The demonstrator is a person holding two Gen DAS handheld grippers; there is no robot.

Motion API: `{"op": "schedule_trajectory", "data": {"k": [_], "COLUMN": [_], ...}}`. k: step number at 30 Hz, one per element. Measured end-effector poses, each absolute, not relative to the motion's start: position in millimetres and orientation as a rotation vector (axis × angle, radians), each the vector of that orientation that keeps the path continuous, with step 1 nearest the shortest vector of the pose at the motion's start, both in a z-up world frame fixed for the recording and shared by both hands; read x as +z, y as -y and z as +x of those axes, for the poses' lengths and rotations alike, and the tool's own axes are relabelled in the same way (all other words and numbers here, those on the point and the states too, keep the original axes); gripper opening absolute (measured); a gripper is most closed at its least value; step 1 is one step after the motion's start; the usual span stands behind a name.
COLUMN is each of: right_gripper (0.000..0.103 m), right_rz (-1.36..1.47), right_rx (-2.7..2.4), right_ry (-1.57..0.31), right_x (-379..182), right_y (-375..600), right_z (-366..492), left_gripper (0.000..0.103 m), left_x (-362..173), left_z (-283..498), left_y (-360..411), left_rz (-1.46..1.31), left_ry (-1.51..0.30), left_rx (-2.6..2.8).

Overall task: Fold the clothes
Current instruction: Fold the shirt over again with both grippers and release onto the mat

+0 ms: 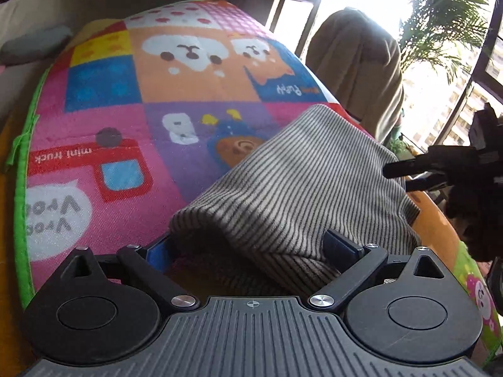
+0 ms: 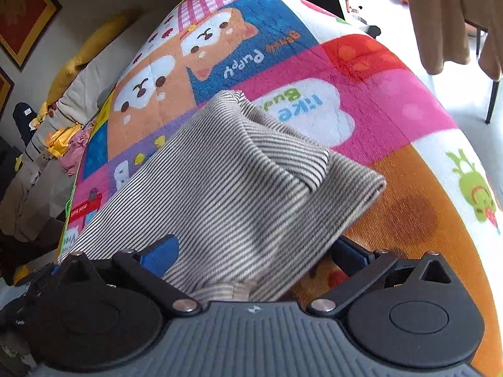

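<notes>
From the left wrist camera, my left gripper stands with its jaws spread wide, and the striped garment bulges up between them, a doubled edge sitting right at the mouth without being pinched. Ahead of the fingers the cloth runs out over the cartoon play mat. Off to the right of this tong I see the right gripper's black fingers at the far edge of the cloth.

From the right wrist camera, my right gripper is likewise released, jaws apart, with the garment lying between and over the near ends of the blue pads. Beyond the tips, a flap is turned back over the body of the cloth, just ahead and slightly right.

I judge a fold is being set or taken up; I cannot tell which. For a clean fold, I'd keep both tongs level and edges aligned, and grip only one layer stack.
</notes>
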State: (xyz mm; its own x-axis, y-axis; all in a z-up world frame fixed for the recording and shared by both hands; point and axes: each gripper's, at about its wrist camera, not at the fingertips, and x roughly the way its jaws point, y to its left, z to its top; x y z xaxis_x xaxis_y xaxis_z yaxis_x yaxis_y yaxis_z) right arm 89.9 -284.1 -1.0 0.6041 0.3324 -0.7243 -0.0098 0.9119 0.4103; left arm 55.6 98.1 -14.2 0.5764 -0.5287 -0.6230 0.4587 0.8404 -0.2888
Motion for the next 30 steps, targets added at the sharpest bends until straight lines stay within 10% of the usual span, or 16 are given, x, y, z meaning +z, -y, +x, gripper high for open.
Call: {"op": "schedule_trajectory", "data": {"k": [9, 30], "right_gripper": [0.103, 0.103], "right_rz": [0.233, -0.086], "right_rx": [0.160, 0.252], "right_ry": [-0.821, -0.698], "right_x": [3.8, -5.4], "right_y": [254.8, 199.1], "right_z": [153.2, -23.1], "left_gripper": [0.100, 0.103], "left_x": [-20.1, -24.6], "left_z": [20.3, -2.2], "left_y": [-74.8, -101.3], "left_rz": [-0.144, -0.306], "left_ry": [-0.757, -0.657], "left_rx": [-0.663, -0.392]}}
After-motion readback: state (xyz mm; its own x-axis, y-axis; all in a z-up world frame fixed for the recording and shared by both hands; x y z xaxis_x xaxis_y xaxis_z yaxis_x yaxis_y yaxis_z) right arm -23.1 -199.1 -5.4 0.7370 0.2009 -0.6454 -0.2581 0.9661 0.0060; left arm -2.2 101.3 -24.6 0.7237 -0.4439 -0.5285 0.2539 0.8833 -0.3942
